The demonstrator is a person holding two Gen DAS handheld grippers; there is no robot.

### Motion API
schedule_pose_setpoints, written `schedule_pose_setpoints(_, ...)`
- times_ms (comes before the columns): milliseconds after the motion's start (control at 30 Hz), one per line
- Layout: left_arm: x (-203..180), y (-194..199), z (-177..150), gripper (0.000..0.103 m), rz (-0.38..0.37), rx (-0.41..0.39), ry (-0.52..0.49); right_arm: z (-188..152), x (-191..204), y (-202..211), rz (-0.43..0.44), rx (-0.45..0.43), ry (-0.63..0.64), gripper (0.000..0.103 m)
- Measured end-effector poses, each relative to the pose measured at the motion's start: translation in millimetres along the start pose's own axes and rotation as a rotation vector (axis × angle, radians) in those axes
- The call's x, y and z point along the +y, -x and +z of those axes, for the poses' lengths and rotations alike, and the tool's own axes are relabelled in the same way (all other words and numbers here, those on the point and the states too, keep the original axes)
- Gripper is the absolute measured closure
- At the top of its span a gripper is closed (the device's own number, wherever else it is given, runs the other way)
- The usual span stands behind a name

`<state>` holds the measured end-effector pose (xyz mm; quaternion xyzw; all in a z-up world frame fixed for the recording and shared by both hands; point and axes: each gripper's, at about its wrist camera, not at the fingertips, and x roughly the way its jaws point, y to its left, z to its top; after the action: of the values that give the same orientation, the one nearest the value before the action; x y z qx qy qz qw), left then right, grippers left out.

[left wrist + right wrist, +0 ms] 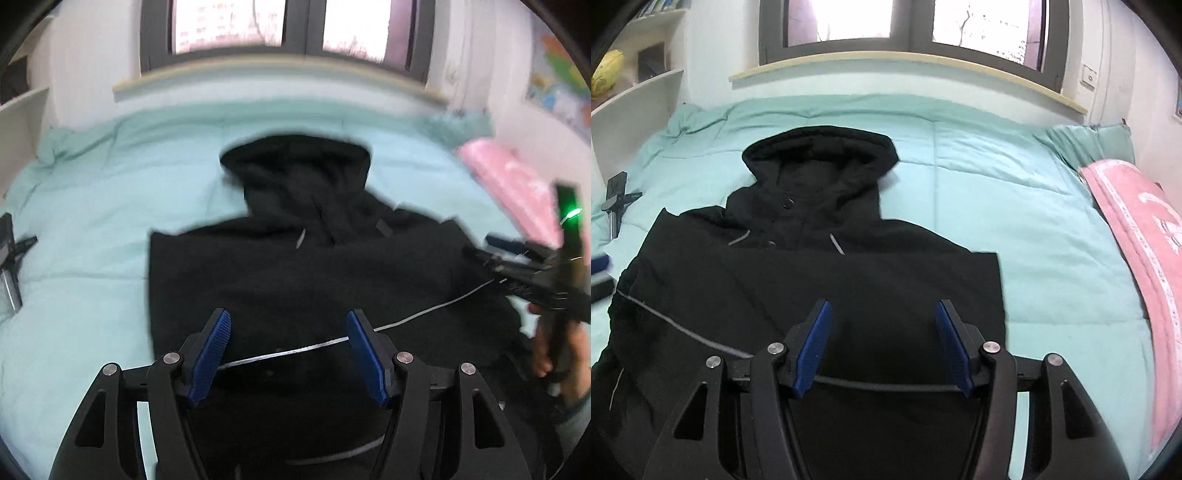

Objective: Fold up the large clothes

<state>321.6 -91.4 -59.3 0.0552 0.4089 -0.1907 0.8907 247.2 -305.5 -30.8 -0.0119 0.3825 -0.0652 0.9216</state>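
Observation:
A black hooded jacket [314,266] [812,280] lies flat on the teal bed cover [92,206] [997,184], hood toward the window, sides folded in, with thin grey stripes across it. My left gripper [288,315] hovers open over the jacket's lower middle; only a grey stripe on the fabric below shows between its blue pads [212,354]. My right gripper [883,306] is open above the jacket's lower right part, nothing between its pads [951,347]. The left wrist view also shows the right gripper [484,248] at the jacket's right edge, held by a hand [569,350], blurred.
A pink folded blanket [1137,236] [509,184] lies along the bed's right side, a teal pillow [1089,144] behind it. A small black stand [617,206] [11,266] rests on the cover at the left. White shelves [635,85] stand at the left; a window sill [905,62] lies beyond the bed.

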Motion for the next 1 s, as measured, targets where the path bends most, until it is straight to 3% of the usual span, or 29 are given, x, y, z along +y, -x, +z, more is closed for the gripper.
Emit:
schedule_pose_setpoints(167, 17, -58, -32, 0.036, 0.062, 0.135, 0.081, -12, -2, -43, -0.003, 0.069, -0.010, 0.042)
schedule_pose_setpoints(300, 15, -61, -36, 0.036, 0.076, 0.134, 0.080, -25, -17, -70, 0.045, 0.166, -0.069, 0.043)
schedule_pose_setpoints(400, 11, -57, -38, 0.036, 0.101, 0.115, 0.059, -25, -17, -72, 0.046, 0.174, -0.085, 0.043)
schedule_pose_setpoints(467, 10, -47, -40, 0.036, 0.109, 0.099, 0.060, -26, -19, -61, 0.049, 0.152, -0.094, 0.043)
schedule_pose_setpoints(600, 5, -3, -47, 0.036, 0.097, 0.049, 0.053, -28, -29, -16, 0.141, 0.079, -0.159, 0.042)
schedule_pose_setpoints(767, -6, 40, -67, 0.036, 0.046, -0.017, 0.080, -39, -26, 45, 0.118, 0.044, -0.123, 0.042)
schedule_pose_setpoints(867, 2, 29, -83, 0.036, 0.055, 0.009, 0.125, -54, -26, 55, 0.087, 0.066, -0.116, 0.042)
schedule_pose_setpoints(1000, 8, -10, -111, 0.036, 0.055, -0.017, 0.148, -97, -35, 26, 0.017, 0.109, -0.081, 0.041)
